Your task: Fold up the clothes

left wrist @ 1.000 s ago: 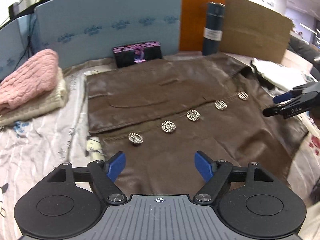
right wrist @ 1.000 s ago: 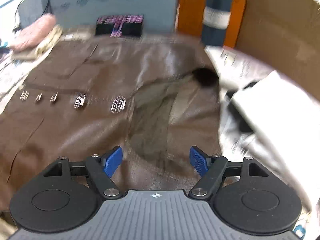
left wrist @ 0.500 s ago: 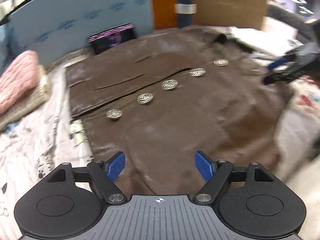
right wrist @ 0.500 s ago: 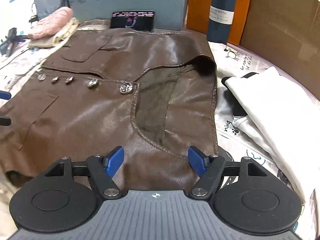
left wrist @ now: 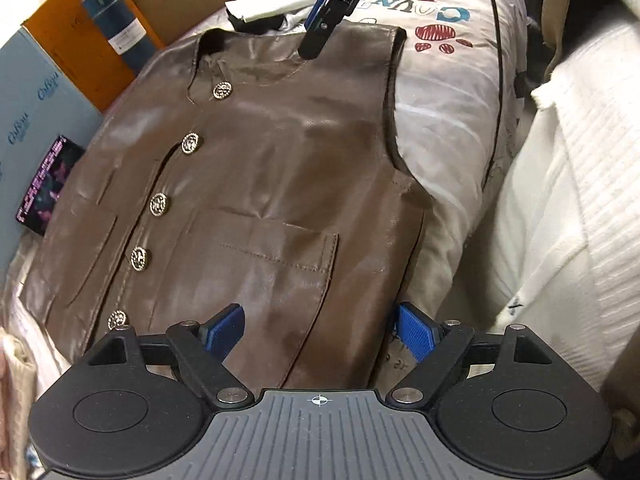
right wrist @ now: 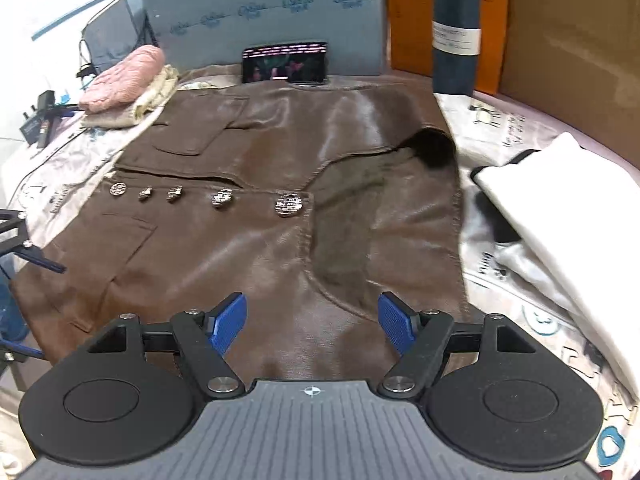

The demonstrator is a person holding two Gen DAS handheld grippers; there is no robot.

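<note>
A brown leather vest (left wrist: 256, 184) lies spread flat, front up, on a printed bedsheet (left wrist: 444, 92), with five metal buttons (left wrist: 159, 204) in a row down its closure. The left tool (left wrist: 318, 334) sits low at the vest's bottom hem, its blue-padded fingers wide apart with nothing between them; the hem corner runs under the tool body, so its edge there is hidden. The right tool (right wrist: 313, 322) hovers at the shoulder end by the neckline, fingers likewise spread and empty — the near shoulder edge disappears below its housing. In the left view the right tool (left wrist: 320, 36) enters from the top, seen side-on over the near shoulder; whether its tips touch the leather is hard to say. In the right view only a sliver of the left tool (right wrist: 24, 248) shows at the frame's left edge.

Beyond the vest a dark phone (right wrist: 285, 62) leans on a blue foam board (right wrist: 264, 12), a teal bottle (right wrist: 456, 36) stands beside it, and a pink sweater (right wrist: 124, 78) rests on a cream one. A white garment (right wrist: 560, 200) lies beside the collar, partly cut off.
</note>
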